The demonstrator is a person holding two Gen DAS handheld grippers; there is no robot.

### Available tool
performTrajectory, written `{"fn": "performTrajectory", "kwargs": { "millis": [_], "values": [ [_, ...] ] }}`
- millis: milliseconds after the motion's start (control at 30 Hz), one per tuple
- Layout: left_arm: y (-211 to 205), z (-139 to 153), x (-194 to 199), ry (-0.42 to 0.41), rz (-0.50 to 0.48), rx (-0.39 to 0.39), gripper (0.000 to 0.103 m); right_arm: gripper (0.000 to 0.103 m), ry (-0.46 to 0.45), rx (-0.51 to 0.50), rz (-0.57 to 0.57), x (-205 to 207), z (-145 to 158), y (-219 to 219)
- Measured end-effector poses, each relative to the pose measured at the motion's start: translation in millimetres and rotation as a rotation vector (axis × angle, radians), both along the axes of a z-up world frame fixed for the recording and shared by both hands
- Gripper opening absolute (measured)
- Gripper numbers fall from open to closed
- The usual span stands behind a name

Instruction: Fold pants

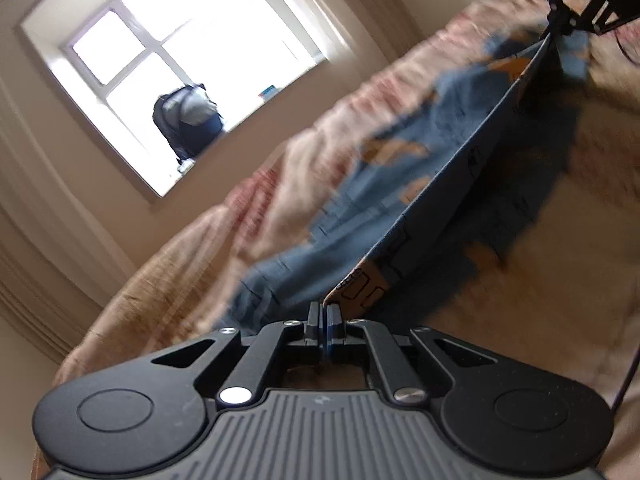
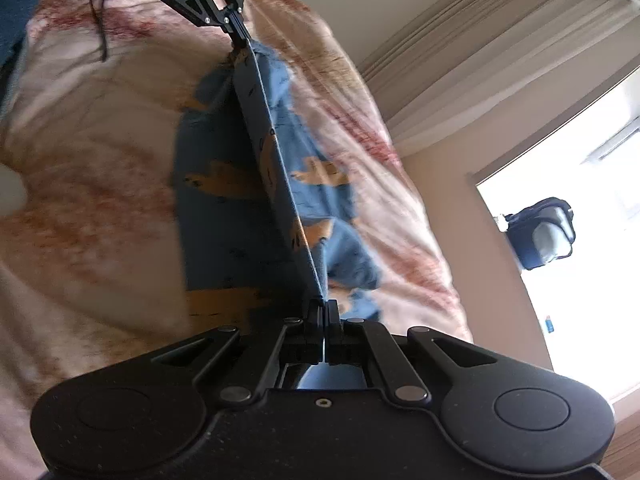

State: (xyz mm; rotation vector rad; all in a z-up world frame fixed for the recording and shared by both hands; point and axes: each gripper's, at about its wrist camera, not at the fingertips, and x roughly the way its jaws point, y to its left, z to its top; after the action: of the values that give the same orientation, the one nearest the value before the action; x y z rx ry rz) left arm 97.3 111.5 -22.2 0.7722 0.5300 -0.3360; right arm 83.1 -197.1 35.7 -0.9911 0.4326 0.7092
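Pants (image 1: 400, 200) stretched taut between both clamped claws (image 1: 323, 312) (image 2: 323, 306).

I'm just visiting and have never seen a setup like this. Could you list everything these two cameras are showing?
pants: one pair, blue with orange shapes, held up above the bed, top edge stretched taut between the two grippers
bed cover: one, pinkish cream with red streaks, lying under the pants
window: one, white-framed and very bright, in the wall beyond the bed
backpack: one, dark with a grey panel, on the window sill
small blue item: one, on the sill, too small to identify
curtain: one, cream, beside the window
left gripper: one, black, shut on one end of the pants edge
right gripper: one, black, shut on the other end
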Motion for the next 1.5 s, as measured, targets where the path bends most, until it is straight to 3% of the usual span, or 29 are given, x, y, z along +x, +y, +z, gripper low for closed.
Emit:
{"fn": "performTrajectory", "kwargs": {
  "millis": [167,300,367,467,533,600,700,767,800,867,933,1067,1133,1200,1267,1400,1500],
  "values": [
    [0,-16,3,0.052,0.009,0.001,0.002,0.000,0.079,-0.022,0.000,-12,-41,12],
    [3,-15,4,0.085,0.024,-0.010,0.014,0.000,0.090,0.016,-0.052,-13,-50,12],
    [4,-13,2,0.086,0.052,-0.028,0.041,0.005,0.084,0.029,-0.075,-14,-50,13],
    [11,-5,-2,0.095,0.122,-0.114,0.056,0.015,0.085,0.055,-0.111,-18,-49,9],
    [20,2,-5,0.116,0.191,-0.199,0.063,0.030,0.086,0.089,-0.147,-20,-45,4],
    [30,11,-6,0.134,0.267,-0.297,0.071,0.063,0.093,0.130,-0.188,-21,-41,-2],
    [29,24,-3,0.104,0.331,-0.404,0.088,0.079,0.095,0.211,-0.294,-20,-33,-14],
    [13,31,6,0.078,0.303,-0.430,0.102,0.086,0.089,0.308,-0.428,-16,-26,-25],
    [3,34,12,0.073,0.279,-0.440,0.103,0.095,0.095,0.374,-0.503,-14,-22,-31],
    [-27,39,31,0.091,0.221,-0.474,0.103,0.101,0.118,0.498,-0.642,-6,-9,-48],
    [-60,40,49,0.129,0.174,-0.516,0.103,0.102,0.131,0.619,-0.772,1,4,-69],
    [-136,41,69,0.200,0.045,-0.578,0.103,0.102,0.241,0.943,-1.109,6,9,-131],
    [-173,39,68,0.226,-0.044,-0.557,0.103,0.102,0.256,1.088,-1.211,-4,-1,-159],
    [-204,37,60,0.241,-0.147,-0.500,0.103,0.102,0.282,1.191,-1.186,-12,-14,-178],
    [-235,33,49,0.247,-0.259,-0.384,0.103,0.102,0.333,1.259,-1.125,-14,-28,-191],
    [-284,26,28,0.198,-0.446,-0.071,0.103,0.099,0.377,1.304,-1.151,0,-45,-204],
    [-310,32,23,0.202,-0.535,0.053,0.103,0.095,0.343,1.329,-1.114,5,-46,-209]
  ]
}}
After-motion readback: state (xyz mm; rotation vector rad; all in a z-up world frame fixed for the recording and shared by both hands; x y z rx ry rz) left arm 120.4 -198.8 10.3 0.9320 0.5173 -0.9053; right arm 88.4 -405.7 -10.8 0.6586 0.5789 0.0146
